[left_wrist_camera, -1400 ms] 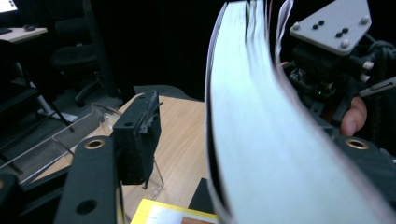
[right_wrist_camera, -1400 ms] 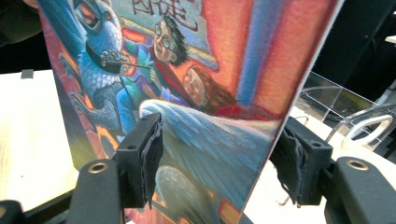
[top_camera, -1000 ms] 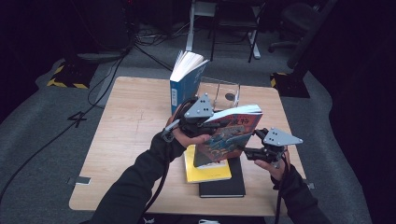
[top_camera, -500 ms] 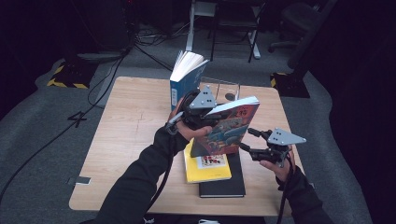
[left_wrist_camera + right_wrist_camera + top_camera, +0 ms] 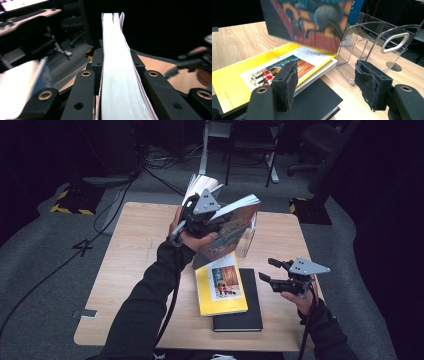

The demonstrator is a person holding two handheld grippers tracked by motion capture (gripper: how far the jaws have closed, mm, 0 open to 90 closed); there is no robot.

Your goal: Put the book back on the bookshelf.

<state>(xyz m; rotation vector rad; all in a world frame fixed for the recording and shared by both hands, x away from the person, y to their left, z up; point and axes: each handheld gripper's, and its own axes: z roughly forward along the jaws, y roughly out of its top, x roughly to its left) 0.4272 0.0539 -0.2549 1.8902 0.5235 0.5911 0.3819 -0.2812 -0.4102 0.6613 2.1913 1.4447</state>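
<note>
We count four books: a picture book (image 5: pixel 234 227) clamped in our left gripper (image 5: pixel 202 215) above the table's (image 5: pixel 130 250) middle, one yellow (image 5: pixel 220 285), one black (image 5: pixel 240 312), one blue (image 5: pixel 200 185). Right gripper (image 5: pixel 267 270) gapes, holding nothing. Its view reveals a clear rack (image 5: pixel 372 37).

Colourful book (image 5: pixel 307 22) motion-blurred and cut by top edge in right gripper view, its cover art unreadable; yellow book (image 5: pixel 220 287) title too small; black book (image 5: pixel 245 315) mostly covered.
</note>
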